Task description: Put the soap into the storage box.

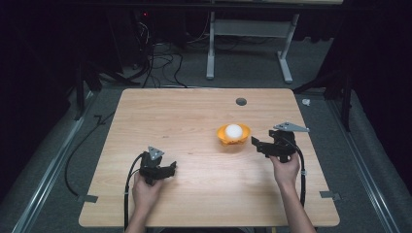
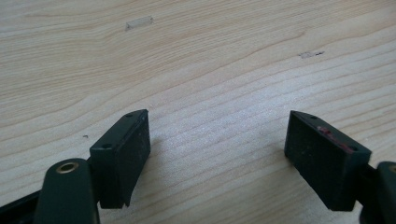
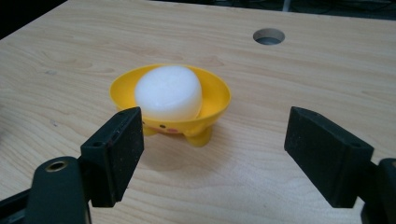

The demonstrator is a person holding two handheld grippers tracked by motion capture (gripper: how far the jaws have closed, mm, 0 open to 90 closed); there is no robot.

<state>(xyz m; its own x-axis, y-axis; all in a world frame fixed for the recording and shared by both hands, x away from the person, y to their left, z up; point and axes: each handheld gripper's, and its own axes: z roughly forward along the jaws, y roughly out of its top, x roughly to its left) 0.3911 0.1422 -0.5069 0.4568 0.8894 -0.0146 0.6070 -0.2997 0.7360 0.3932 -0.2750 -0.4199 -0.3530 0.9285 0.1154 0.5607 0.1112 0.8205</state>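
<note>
From the high view, a yellow bowl point(image 1: 233, 134) holding a white rounded object point(image 1: 233, 130) sits right of centre on the wooden table point(image 1: 194, 116), with a round hole point(image 1: 241, 102) farther back. The left hand-held gripper point(image 1: 171, 168) rests near the table's near left, well apart from the bowl; the right hand-held gripper point(image 1: 256, 142) is just right of the bowl. In the left gripper view its jaws stand wide over bare wood. In the right gripper view the jaws gape wide, empty, with the bowl just beyond them.
</note>
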